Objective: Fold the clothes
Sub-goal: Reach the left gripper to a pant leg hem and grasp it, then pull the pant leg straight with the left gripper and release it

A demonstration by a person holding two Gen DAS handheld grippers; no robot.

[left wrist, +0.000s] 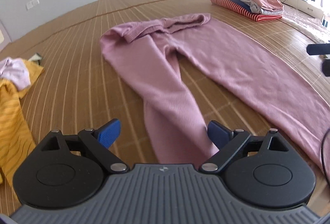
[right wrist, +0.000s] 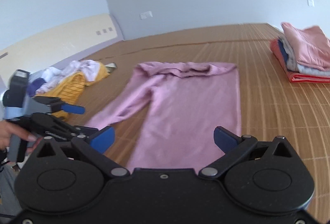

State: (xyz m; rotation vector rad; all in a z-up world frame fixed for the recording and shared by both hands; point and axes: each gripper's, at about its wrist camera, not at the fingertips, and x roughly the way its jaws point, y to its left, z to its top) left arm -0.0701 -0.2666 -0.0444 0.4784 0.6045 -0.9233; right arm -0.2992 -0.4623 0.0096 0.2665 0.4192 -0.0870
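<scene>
The left claw (left wrist: 164,134) stood with its blue pads wide apart and held nothing; the hem of one sleeve of the pink sweater (left wrist: 165,83) lay just ahead of it and between the pads. The right claw (right wrist: 164,139) was likewise spread and empty, poised over the bottom hem of the sweater's body. The garment lay flat on the woven mat (left wrist: 82,59), its long axis running straight away from both claws toward the rumpled collar at the far end, the sleeve angled off to the left side. The left claw looked the nearer to that sleeve, so folding it across the body probably fell to that hand. Both tools were pitched forward and downward, a hand (right wrist: 12,135) gripping the left handle. Farther off sat a folded stack (left wrist: 251,1) at right and an unfolded heap (left wrist: 14,83) at left.
</scene>
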